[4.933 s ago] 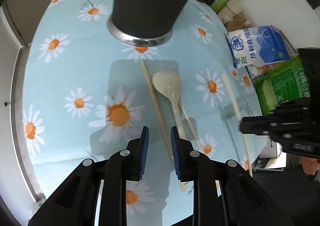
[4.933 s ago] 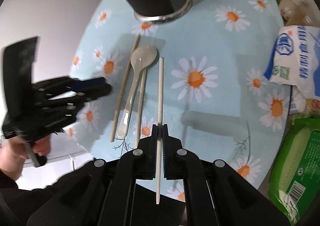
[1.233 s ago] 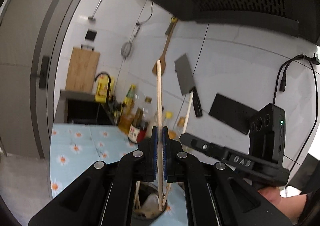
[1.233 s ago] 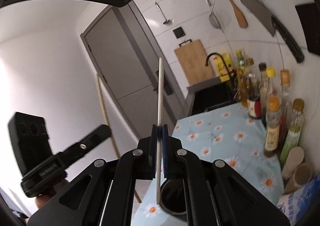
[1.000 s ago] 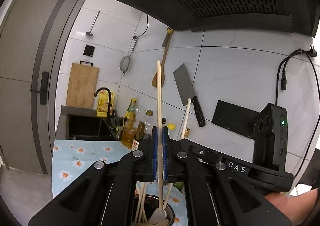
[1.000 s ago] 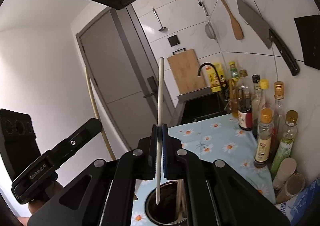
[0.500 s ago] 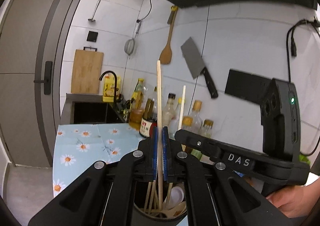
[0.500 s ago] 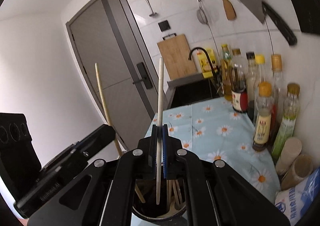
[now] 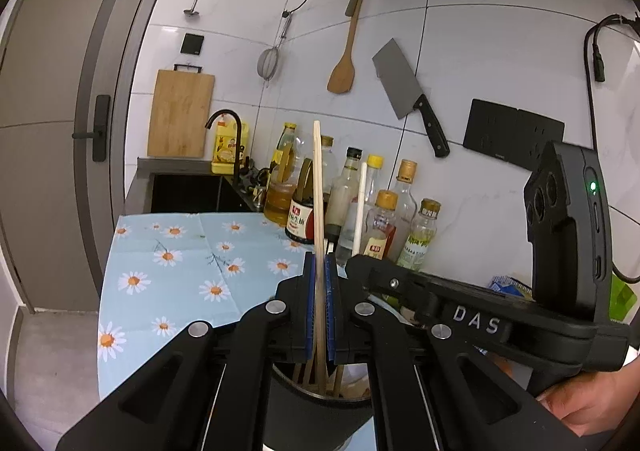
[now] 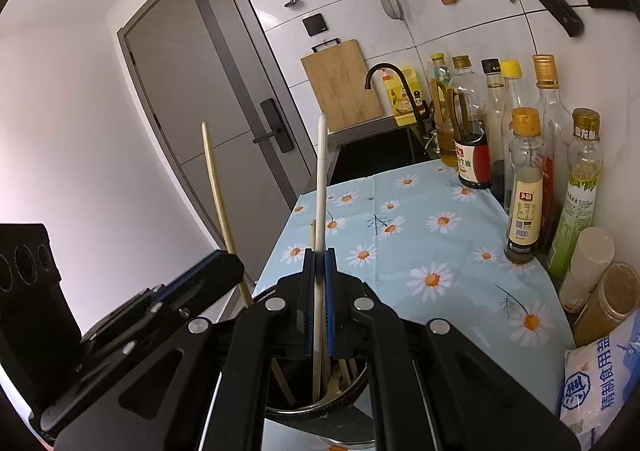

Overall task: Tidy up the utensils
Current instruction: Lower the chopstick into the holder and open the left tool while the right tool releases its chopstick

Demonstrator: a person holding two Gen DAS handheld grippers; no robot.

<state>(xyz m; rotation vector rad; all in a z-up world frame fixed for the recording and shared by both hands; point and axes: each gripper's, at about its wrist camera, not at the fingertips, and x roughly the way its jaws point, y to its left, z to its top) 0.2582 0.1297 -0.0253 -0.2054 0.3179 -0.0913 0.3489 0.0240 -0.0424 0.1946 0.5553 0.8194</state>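
Note:
My left gripper [image 9: 319, 305] is shut on a wooden chopstick [image 9: 318, 191] held upright, its lower end inside the dark utensil holder [image 9: 308, 417] below. My right gripper [image 10: 319, 301] is shut on a white chopstick [image 10: 321, 187], also upright, with its tip inside the same holder [image 10: 320, 415]. The holder has several chopsticks and a pale spoon in it. In the left wrist view the right gripper [image 9: 366, 265] is just right of mine with the white chopstick [image 9: 360, 207]. In the right wrist view the left gripper [image 10: 208, 275] is at the left with the wooden chopstick [image 10: 218, 191].
The daisy-print tablecloth [image 10: 420, 243] covers the counter. Several sauce and oil bottles [image 10: 524, 187] stand along the tiled wall. A salt bag [image 10: 600, 387] lies at the right. A sink [image 9: 188, 193], cutting board [image 9: 180, 115] and hanging cleaver [image 9: 408, 87] are behind.
Both grippers have come lower over the holder, so the two chopsticks reach deeper into it. Earlier both chopsticks lay on the tablecloth beside the spoon.

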